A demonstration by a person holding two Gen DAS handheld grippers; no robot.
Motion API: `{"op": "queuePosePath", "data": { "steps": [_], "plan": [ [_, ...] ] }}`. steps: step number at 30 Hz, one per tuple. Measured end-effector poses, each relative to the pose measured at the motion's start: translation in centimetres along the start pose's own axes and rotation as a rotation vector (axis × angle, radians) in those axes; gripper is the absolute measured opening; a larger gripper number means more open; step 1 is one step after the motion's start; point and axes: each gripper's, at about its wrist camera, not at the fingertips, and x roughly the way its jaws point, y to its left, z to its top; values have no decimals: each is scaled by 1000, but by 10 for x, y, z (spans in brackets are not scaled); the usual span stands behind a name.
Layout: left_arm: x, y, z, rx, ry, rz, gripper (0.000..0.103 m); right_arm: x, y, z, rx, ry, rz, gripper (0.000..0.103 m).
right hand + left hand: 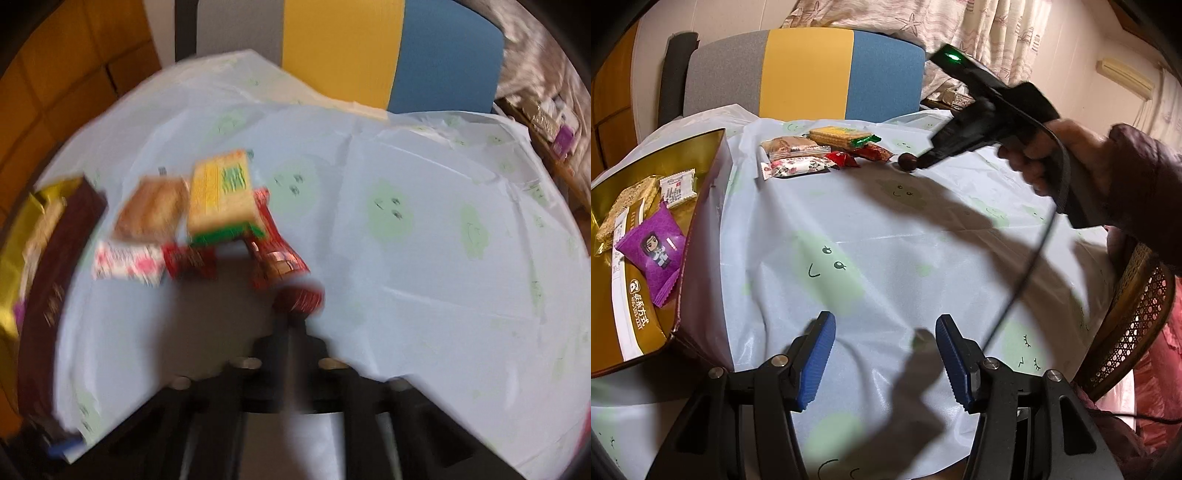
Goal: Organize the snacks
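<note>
Blurred right gripper [295,314] jaws around dark round snack [299,297].

right claw [916,164] grips round dark-red snack [907,161].

Tablecloth [886,229]: pale blue, green smiley faces. Behind it, grey-yellow-blue chair back [809,74]. Starfish-print curtain [979,29] behind chair.

Left tool [885,360] spread wide, right tool [295,314] pinched closed
</note>
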Motion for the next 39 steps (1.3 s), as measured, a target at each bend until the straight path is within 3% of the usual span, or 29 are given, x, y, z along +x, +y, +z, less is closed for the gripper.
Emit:
{"op": "queuePosePath", "data": {
  "steps": [5, 6, 8, 14, 16, 23, 27, 35, 39],
  "plan": [
    [1, -4, 0, 14, 5, 11, 61, -3, -18, -23, -39, 46, -1, 6],
    [1, -4, 1, 15, 6, 12, 62, -2, -22, -26, -26, 53, 33, 9],
    [1, -4, 0, 13, 9, 12, 61, -3, -30, -33, 10, 63, 79, 27],
    [1, -5, 1, 19, 15, 21, 62, -13, -33, -27, 57, -14, 121, 35],
    [1, -5, 0, 17, 16, 20, 62, -13, -26, -20, 38, -25, 119, 35],
    [2, -5, 1, 20, 20, 22, 62, 10, -8, 10, -37, -24, -15, 35],
    [2, -6, 1, 26, 21, 28, 62, 13, -7, 12, -73, -38, -38, 28],
    [-4, -13, 14, 29, 46, 31, 62, -1, -13, -18, -164, 9, -95, 27],
    [-12, -20, 41, 30, 39, 18, 62, -2, -32, -38, -138, 27, -130, 24]
  ]
}}
